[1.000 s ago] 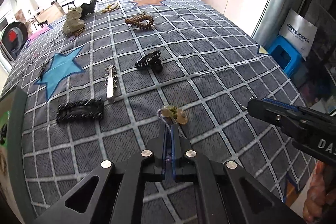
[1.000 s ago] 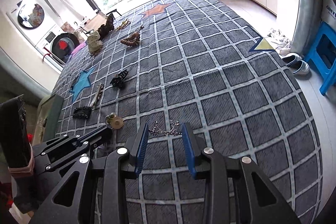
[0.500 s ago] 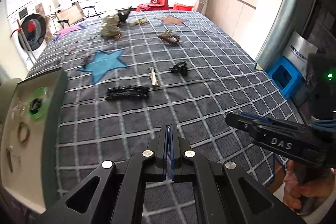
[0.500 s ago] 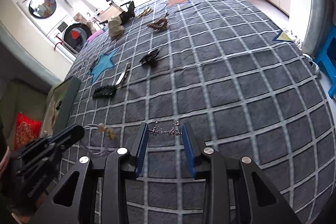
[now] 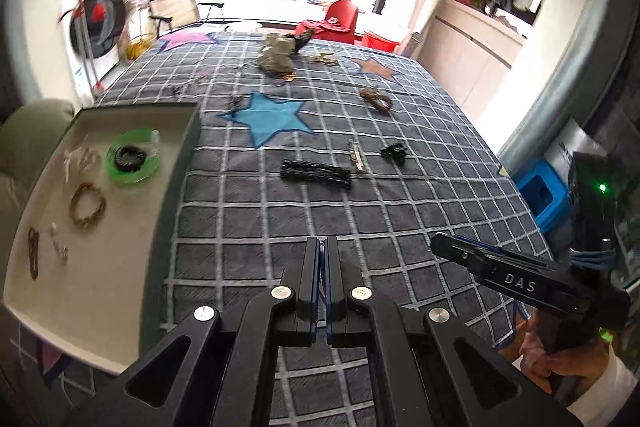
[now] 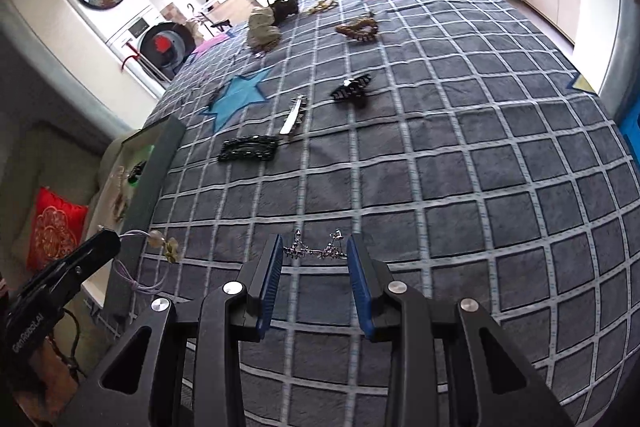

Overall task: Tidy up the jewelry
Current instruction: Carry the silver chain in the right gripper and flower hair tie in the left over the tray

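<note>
Jewelry is lying all over a soft gray cloth [image 6: 460, 155] with pale grid lines and a blue star [image 5: 267, 115]. A thin silver chain [image 6: 314, 250] with little spiky charms is resting on the cloth right between the blue pads of the right gripper [image 6: 314, 259], whose fingers are spread wide and not touching it. The left gripper [image 6: 108, 241] is pinching a thin pale cord with small beige beads [image 6: 166, 245], which is dangling over the dark edge of a flat tray [image 5: 100, 327]. From the left wrist view, its jaws are pressed tight together and the cord is hidden. Inside the cream tray are sitting a green ring [image 5: 130, 157] with a black coil on it, a brown braided bracelet [image 5: 88, 205] and some small blurry bits. Farther out are lying a black beaded clip [image 6: 249, 148], a shiny silver clip [image 6: 294, 115] and a black claw clip [image 6: 352, 91].
</note>
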`<state>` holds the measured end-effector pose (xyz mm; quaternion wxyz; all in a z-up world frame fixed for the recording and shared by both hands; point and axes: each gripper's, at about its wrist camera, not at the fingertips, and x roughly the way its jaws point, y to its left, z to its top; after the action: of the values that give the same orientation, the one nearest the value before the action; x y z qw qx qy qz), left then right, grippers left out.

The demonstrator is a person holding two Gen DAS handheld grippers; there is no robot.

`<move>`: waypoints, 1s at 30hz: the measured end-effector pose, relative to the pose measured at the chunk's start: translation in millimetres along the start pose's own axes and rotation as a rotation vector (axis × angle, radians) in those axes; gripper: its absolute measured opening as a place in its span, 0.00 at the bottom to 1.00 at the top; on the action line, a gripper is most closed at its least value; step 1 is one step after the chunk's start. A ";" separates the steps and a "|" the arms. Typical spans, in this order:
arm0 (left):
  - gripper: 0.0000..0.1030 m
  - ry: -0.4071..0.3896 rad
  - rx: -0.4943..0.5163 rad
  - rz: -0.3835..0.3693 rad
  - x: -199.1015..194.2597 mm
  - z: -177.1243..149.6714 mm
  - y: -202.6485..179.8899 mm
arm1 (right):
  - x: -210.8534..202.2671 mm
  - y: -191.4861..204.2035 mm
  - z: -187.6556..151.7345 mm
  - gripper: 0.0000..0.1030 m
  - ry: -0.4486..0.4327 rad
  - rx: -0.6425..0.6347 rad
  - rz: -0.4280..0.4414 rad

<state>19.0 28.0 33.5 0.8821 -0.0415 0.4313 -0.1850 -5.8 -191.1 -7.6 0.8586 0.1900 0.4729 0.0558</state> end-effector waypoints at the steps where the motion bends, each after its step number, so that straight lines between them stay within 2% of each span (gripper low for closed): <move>1: 0.04 -0.006 -0.011 0.005 -2.4 -0.5 5.0 | -0.3 3.4 0.4 0.35 0.000 -0.006 0.002; 11: 0.04 -0.073 -0.100 0.065 -30.2 -0.6 52.5 | 8.1 50.8 10.2 0.35 0.018 -0.084 0.052; 19: 0.04 -0.144 -0.177 0.135 -54.6 4.5 100.3 | 27.6 121.1 24.4 0.35 0.039 -0.206 0.124; 23: 0.04 -0.144 -0.213 0.180 -55.0 1.1 127.7 | 42.7 161.0 28.3 0.35 0.057 -0.278 0.157; 30: 0.04 -0.098 -0.261 0.238 -35.7 -12.9 167.9 | 73.5 213.6 29.3 0.35 0.106 -0.371 0.184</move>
<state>37.9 197.9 13.0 0.9048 -0.1131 0.4101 -0.0194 76.7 18.0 29.3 0.8442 0.0677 0.4796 0.2297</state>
